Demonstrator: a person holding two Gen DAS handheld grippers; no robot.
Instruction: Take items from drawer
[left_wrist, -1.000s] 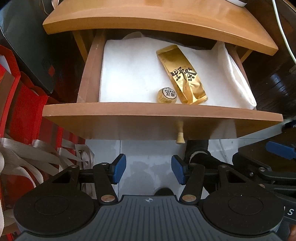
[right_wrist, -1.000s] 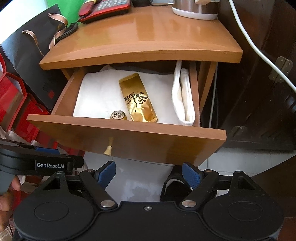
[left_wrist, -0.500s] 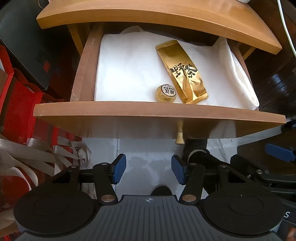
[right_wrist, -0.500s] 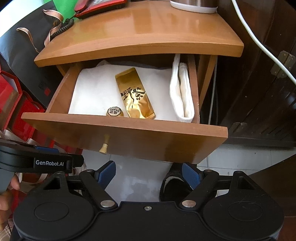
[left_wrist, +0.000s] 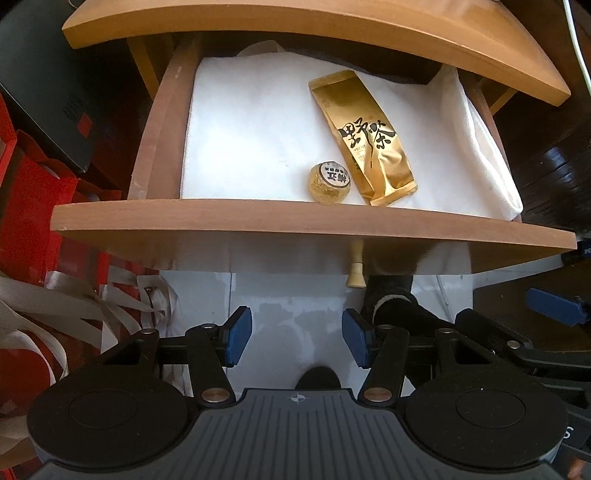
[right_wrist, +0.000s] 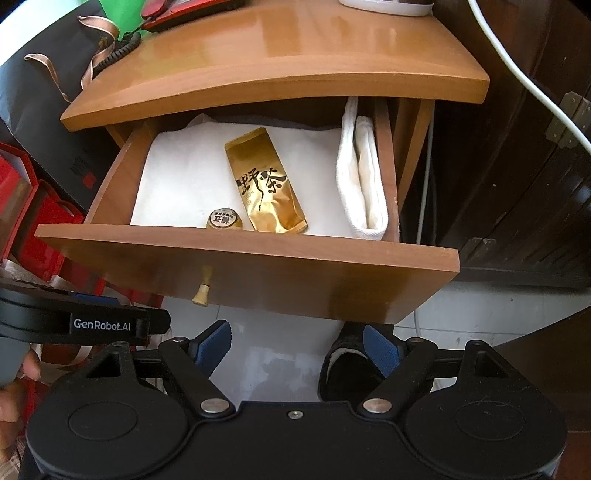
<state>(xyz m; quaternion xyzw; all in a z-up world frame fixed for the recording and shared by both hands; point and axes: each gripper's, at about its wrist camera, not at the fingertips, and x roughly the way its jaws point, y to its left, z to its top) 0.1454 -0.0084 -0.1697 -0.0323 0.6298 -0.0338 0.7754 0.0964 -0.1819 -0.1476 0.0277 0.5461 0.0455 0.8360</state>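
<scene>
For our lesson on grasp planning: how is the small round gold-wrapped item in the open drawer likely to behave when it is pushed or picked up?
The round gold-wrapped item looks squat with curved sides, so a sideways push may roll or skid it along the white cloth. Its wrapper looks shiny and crinkled, so probably slippery and easily dented. It lies near the gold tea packet, so a wide-open hand-held gripper could nudge that too.

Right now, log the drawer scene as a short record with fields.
drawer: pulled open, lined with white cloth
gold packet: flat on the cloth, right of centre, angled
round puck: near the front edge, beside the packet's lower end
knob: on the drawer front
left gripper: open, empty, below the drawer front
right gripper: open, empty, below the drawer front
taken out: nothing yet
</scene>
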